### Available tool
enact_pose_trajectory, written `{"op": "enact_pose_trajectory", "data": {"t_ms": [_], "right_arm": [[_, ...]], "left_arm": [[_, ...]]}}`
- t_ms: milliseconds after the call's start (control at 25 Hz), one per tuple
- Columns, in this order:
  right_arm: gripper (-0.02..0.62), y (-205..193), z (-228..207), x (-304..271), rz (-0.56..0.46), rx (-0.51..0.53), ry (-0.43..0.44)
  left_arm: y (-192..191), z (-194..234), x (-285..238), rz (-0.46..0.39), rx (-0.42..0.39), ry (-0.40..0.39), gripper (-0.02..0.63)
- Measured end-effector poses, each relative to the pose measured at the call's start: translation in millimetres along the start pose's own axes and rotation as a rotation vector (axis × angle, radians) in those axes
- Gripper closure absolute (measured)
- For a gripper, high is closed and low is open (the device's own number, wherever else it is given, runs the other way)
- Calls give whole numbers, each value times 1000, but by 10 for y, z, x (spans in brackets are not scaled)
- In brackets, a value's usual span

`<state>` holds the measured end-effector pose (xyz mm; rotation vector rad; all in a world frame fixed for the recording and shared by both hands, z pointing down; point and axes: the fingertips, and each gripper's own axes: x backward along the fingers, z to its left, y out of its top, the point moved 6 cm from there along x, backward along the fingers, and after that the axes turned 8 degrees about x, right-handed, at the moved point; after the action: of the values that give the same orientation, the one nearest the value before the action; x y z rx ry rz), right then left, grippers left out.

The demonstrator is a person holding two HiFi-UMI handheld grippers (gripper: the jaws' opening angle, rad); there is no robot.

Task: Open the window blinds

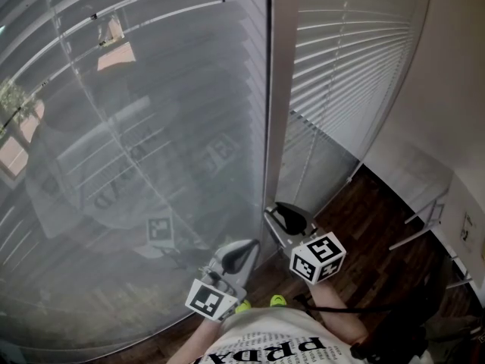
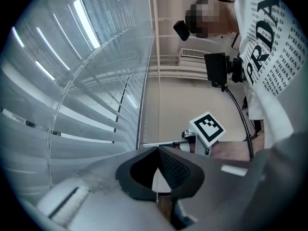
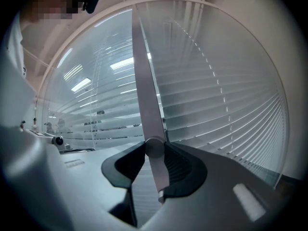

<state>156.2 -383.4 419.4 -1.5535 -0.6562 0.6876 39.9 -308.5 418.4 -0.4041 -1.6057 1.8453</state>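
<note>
Right gripper view: white horizontal-slat window blinds [image 3: 221, 105] fill 12 to 3 o'clock beyond the right gripper [image 3: 155, 153]. Its fingers are nearly together, clamped on a grey flat rod [image 3: 156, 174] that rises toward 12. The left gripper [image 2: 156, 150] has its fingers pressed together, with the blinds at its 10 o'clock.
</note>
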Motion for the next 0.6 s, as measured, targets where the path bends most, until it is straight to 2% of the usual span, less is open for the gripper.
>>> {"op": "enact_pose_trajectory", "data": {"t_ms": [160,280,600], "right_arm": [[465,1,1,0,0,12,6],[465,12,5,0,20,79,15],[465,79,94,8,128,480,9]], "left_arm": [[13,-6,0,-4,-7,-1,614],[17,-17,-4,-3,-7,-3,614],[30,-10,-30,-11,-8,-1,614]]}}
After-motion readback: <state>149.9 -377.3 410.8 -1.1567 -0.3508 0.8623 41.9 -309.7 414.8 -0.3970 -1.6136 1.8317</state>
